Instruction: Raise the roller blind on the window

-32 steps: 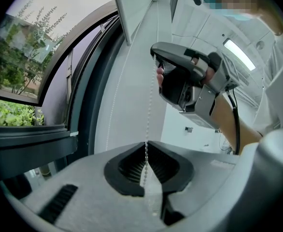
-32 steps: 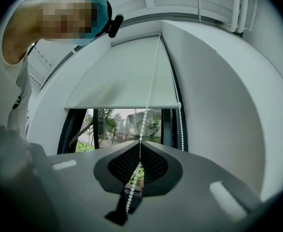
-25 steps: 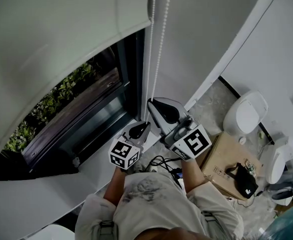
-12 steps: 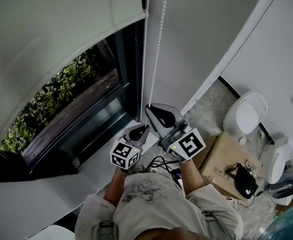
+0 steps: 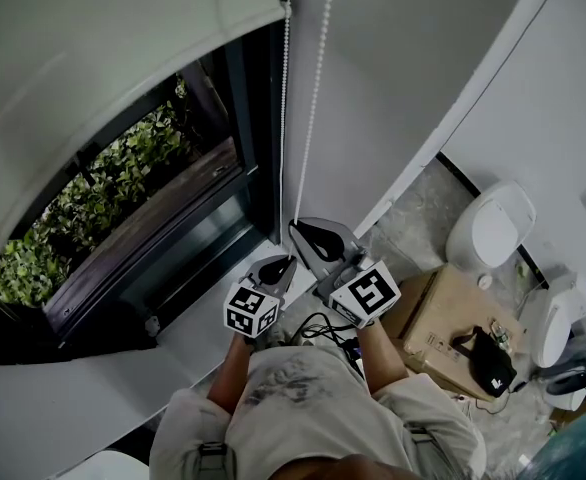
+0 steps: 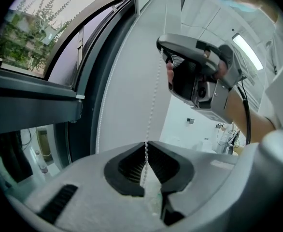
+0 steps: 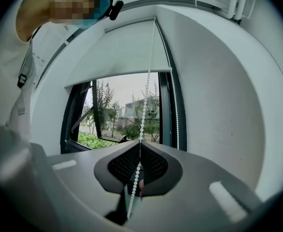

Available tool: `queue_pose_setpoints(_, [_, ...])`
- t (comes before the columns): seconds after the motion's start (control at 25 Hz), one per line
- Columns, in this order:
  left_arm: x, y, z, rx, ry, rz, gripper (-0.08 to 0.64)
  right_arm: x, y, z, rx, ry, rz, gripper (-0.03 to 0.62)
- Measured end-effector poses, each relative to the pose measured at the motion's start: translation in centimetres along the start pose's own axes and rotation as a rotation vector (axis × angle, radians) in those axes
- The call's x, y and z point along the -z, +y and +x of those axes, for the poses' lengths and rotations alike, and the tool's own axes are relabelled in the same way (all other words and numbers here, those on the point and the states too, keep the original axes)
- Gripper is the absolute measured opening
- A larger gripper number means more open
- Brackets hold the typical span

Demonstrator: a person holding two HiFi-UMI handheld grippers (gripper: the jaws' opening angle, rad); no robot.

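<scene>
- Both grippers are on the bead chain point(image 5: 310, 118), which runs down from 12 o'clock to just below centre in the head view, beside the window point(image 5: 173, 218) frame.
- Right gripper point(image 5: 295, 230): fingers clamped tight on that strand.
- Left gripper point(image 5: 289, 261): fingers pinched shut on the same strand, directly beneath at 6 o'clock of the right one.
- The roller blind point(image 5: 123, 58) fills the 10 o'clock side, its hem partway up, so the lower glass shows shrubs point(image 5: 73, 228) outside.
- My read is that the job is partly done: the upper pane is covered yet, and more pulls on the chain are needed.
</scene>
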State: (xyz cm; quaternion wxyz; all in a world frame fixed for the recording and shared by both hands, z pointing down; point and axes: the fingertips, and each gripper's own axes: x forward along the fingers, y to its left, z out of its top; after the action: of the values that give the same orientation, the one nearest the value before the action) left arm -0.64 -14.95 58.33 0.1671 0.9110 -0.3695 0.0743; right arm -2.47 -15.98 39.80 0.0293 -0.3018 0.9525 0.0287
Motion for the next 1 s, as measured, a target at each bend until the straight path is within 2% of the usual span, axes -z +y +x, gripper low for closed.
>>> queue_pose_setpoints(0.28, [2.2,0.2,0.2,0.006,0.019,-0.021,0.023,2.1,0.2,-0.2,0.004,0.028,0.017,0.009])
queue_pose_setpoints(0.6, [2.0,-0.7,-0.3,0.028,0.026,0.001,0.028,1.9,0.4,-0.2,-0.001,0.027,0.014,0.010])
queue_pose_setpoints(0.8, [0.2,-1.0,-1.4,0.015,-0.001,0.010,0.056,1.7,0.3,-0.3,0.000,0.027,0.013,0.011])
queue_pose_setpoints(1.0, [-3.9,-0.4,-3.5,-0.023,-0.064,0.024,0.077,1.7,0.1,-0.4,0.005,0.027,0.012,0.011])
